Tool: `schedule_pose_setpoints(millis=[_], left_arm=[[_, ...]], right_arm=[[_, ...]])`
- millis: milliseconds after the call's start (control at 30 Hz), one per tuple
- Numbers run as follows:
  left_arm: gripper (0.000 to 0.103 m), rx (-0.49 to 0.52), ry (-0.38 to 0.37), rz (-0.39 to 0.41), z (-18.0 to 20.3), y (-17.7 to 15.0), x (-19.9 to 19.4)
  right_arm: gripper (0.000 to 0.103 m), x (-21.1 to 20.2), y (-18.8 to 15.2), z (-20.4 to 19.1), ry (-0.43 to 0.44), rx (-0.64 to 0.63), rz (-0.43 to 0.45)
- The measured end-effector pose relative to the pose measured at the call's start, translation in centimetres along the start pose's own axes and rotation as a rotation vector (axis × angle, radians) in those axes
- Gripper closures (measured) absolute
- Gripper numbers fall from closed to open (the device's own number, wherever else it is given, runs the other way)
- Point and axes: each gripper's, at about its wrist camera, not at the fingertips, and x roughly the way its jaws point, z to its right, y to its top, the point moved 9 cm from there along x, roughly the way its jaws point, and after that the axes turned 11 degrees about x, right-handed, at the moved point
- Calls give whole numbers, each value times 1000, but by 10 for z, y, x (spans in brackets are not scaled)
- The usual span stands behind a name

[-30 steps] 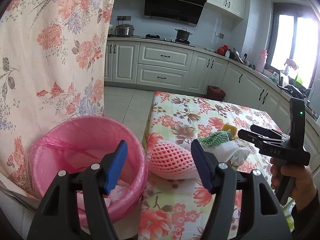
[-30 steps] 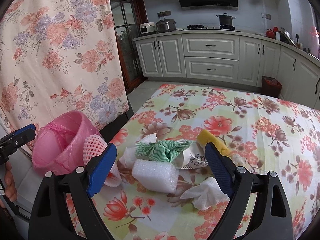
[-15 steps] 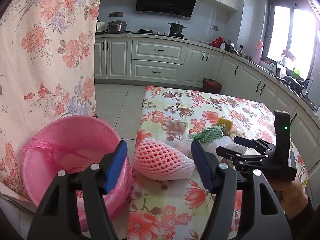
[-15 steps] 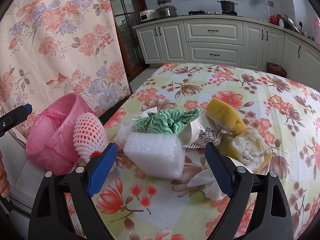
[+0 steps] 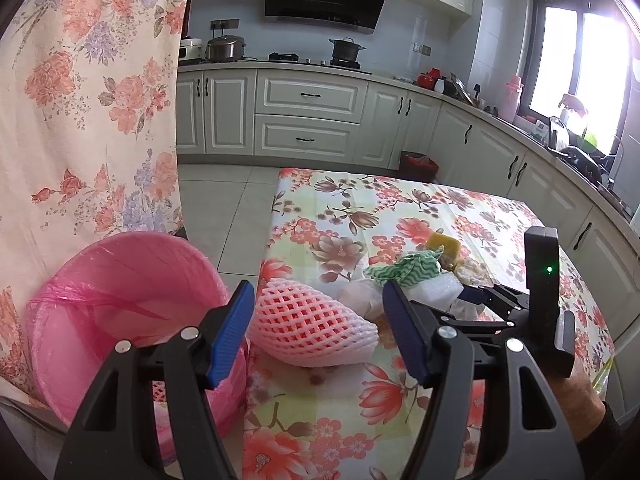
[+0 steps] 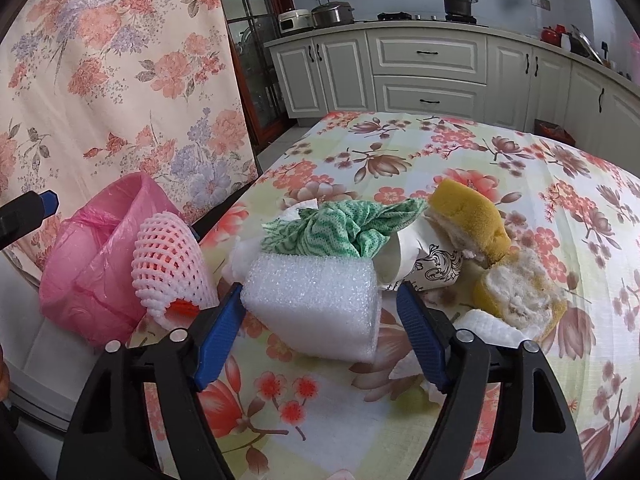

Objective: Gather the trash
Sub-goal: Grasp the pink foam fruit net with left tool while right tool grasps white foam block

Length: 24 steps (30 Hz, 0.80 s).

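My right gripper (image 6: 320, 316): jaws closing round foam block (image 6: 312, 308) | left gripper (image 5: 316, 332): half open, empty, before net sleeve (image 5: 308, 328)

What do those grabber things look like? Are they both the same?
Yes, they look alike. Each gripper, the left gripper and the right gripper, has two chunky black plastic arms with silver screws and ribbed blue pads on the fingers. The right one's tall black handle shows a small green light. A dark sleeve covers the wrist behind it.
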Motion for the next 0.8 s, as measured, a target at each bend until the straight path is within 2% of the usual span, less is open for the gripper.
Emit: schedule_pose_setpoints(millis=[133,233,433,800], left_arm=[[39,3,-8,-7,4,0,7],[39,6,-12,-21,7,-2,12],[39,1,1,-99,13,-15,33],[39,45,66,-213,25,-33,68]], right_arm=[[44,1,-2,0,9,-3,-9],[45,1,-3,0,11,-8,-8],[47,-7,-6,1,27,-1,-2],[47,-34,-2,8,41,24,35]])
